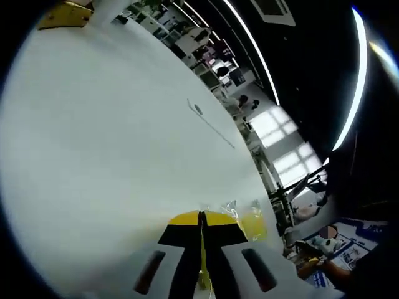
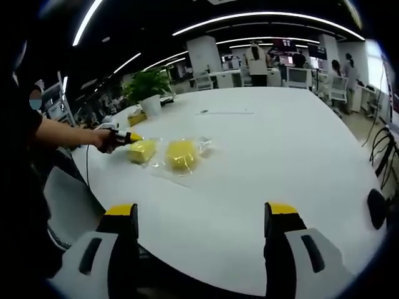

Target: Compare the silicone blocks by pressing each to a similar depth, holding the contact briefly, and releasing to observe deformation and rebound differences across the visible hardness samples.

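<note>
A broad white surface [image 2: 262, 162] stands in an open-plan office under long ceiling light strips, with desks, chairs and standing people at the far side. On it, toward the near left edge in the right gripper view, lie two yellow silicone blocks in clear wrapping: a square block [image 2: 142, 150] and, just beside it, a round block [image 2: 181, 154], the wrapping [image 2: 201, 146] spreading past them onto the surface. The left claw [image 2: 128, 137] comes in from the left of that view, held in a person's hand [image 2: 105, 138], its yellow tip touching the near side of the square block. In the left gripper view this claw [image 1: 201, 219] has its jaws clenched together, with the yellow block [image 1: 252, 223] in crinkled wrap just beyond and right of the tips. The right claw [image 2: 202, 218] hangs well apart from both blocks, its yellow-tipped jaws released wide with nothing between them. Behind the blocks stand a potted plant [image 2: 148, 87] and a small yellow box [image 2: 136, 116]. A flat strip [image 2: 225, 113] lies farther out on the surface.
</note>
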Tool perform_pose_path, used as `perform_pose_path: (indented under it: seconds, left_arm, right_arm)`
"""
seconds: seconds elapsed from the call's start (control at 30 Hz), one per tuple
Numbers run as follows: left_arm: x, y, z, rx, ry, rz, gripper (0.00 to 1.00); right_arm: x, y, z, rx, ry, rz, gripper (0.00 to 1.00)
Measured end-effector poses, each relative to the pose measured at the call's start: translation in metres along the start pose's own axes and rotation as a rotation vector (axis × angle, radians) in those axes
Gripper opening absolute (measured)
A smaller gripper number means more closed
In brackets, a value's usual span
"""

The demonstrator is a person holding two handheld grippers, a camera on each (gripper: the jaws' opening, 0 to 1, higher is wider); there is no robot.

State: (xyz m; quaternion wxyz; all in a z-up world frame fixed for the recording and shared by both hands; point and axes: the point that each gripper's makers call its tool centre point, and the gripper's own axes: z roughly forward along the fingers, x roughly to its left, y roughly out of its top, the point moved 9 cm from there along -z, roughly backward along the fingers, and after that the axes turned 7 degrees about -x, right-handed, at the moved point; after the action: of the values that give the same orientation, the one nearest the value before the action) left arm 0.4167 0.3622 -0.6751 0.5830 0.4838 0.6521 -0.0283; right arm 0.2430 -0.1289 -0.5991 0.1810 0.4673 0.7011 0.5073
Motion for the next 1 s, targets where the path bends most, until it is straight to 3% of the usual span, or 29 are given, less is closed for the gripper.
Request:
perform_pose_path:
  seconds: [0.13,0.3,0.47,0.6,0.73,0.9,1.0]
  left_arm:
    - [-0.011,0.006,-0.005,-0.026,-0.052,0.042,0.0]
    - [-0.029,0.014,-0.014,-0.062,-0.123,0.16,0.0]
    - [-0.06,0.02,-0.024,-0.066,-0.199,0.241,0.0]
    - [-0.088,0.024,-0.032,-0.049,-0.271,0.359,0.0]
    - [-0.107,0.026,-0.04,-0.037,-0.287,0.447,0.0]
    - [-0.126,0.039,-0.056,-0.087,-0.285,0.535,0.0]
    - [-0.144,0.045,-0.066,-0.104,-0.322,0.603,0.0]
  right_arm:
    - [0.0,0.002,0.001,-0.004,0.008,-0.001,0.76]
    - [0.0,0.005,0.003,-0.005,0.014,-0.009,0.76]
    - [0.004,0.01,0.007,-0.011,0.034,-0.024,0.76]
    - [0.007,0.014,0.007,-0.028,0.048,-0.038,0.76]
    - [0.008,0.015,0.004,-0.038,0.055,-0.044,0.75]
    - [0.012,0.015,-0.001,-0.045,0.066,-0.05,0.74]
    - [0.018,0.014,-0.003,-0.05,0.08,-0.056,0.75]
